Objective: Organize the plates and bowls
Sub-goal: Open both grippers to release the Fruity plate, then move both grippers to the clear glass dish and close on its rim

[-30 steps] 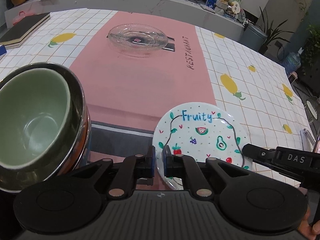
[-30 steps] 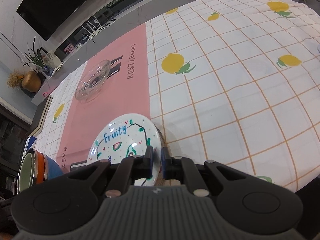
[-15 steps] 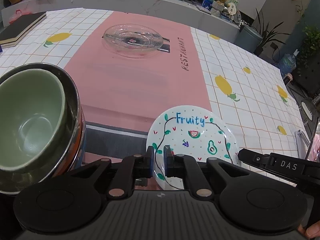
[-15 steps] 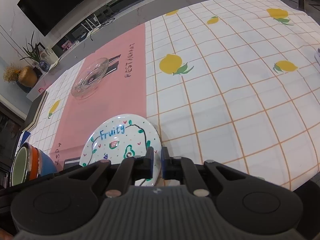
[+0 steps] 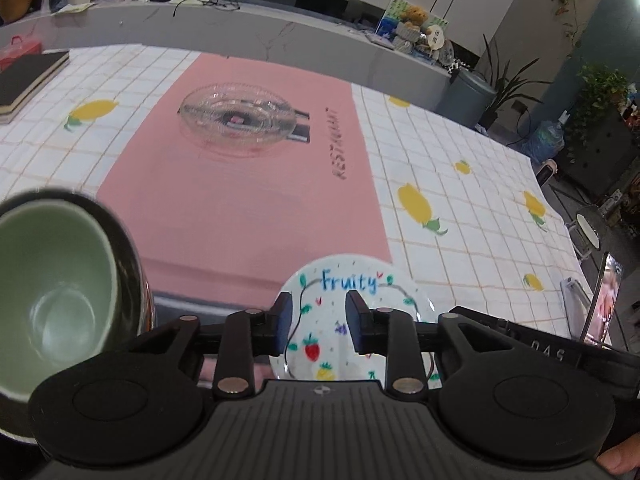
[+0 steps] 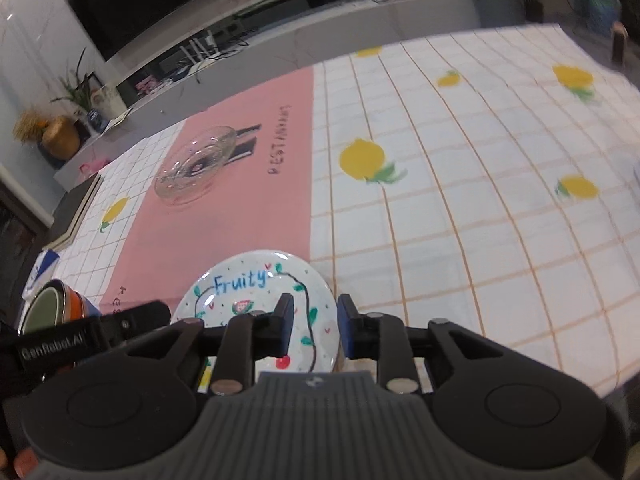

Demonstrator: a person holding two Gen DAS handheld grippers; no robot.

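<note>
At the table's near edge, both grippers (image 5: 316, 316) (image 6: 314, 322) are opening above the white round "Fruity" ceramic plate (image 5: 352, 304), nothing pinched; lift clear without nudging it.

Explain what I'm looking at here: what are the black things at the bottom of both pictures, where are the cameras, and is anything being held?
There is no robot. A person holds a two-finger tool in each hand, and each tool has a wide-angle camera looking forward along its fingers. The black shapes are those tools. One picture is from the left tongs, the other from the right tongs.

On the checked lemon tablecloth lies a pink mat with a clear glass dish on it. Nearer is a white plate lettered "Fruity". Beside the left tongs, a green bowl sits nested inside other bowls.

Both tongs are opening at the Fruity plate's near edge. The pads stand clear of it, so nothing is held.
</note>
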